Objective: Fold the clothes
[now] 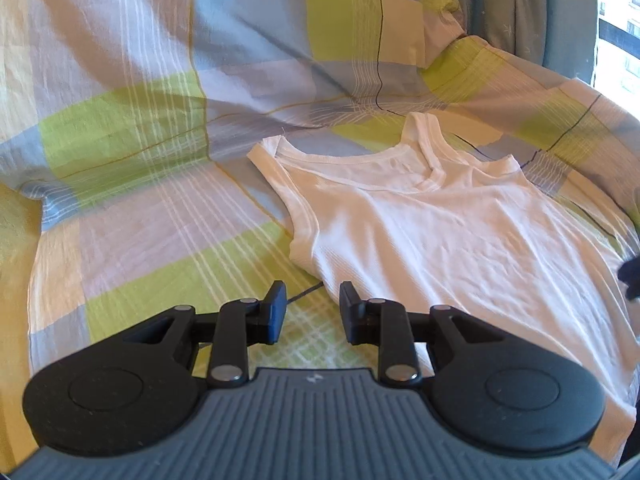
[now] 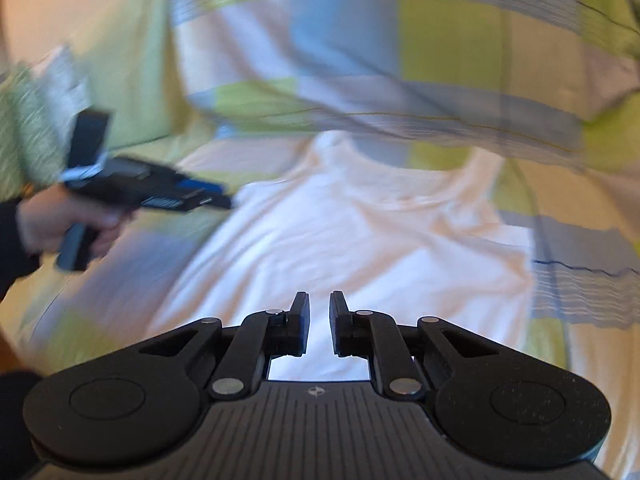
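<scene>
Over on the left, the plaid bedsheet [image 1: 132, 208] in green, blue and peach covers the bed, rumpled into a ridge toward the back. The left gripper [image 1: 312, 312] hovers low over it with its jaws apart and nothing between them, its right finger just at the side edge of the white tank top [image 1: 440, 232]. The tank top lies flat on the bed, straps and neckline pointing away, its body lightly wrinkled. Further right, grey curtains [image 1: 528, 8] hang beside a bright window [image 1: 618, 20].

From the other side, blurred, a hand [image 2: 68, 220] holds the left gripper's handle beside the top's edge. The right gripper [image 2: 319, 322] sits above the lower middle of the tank top [image 2: 360, 240], fingers parted by a narrow gap, gripping nothing.
</scene>
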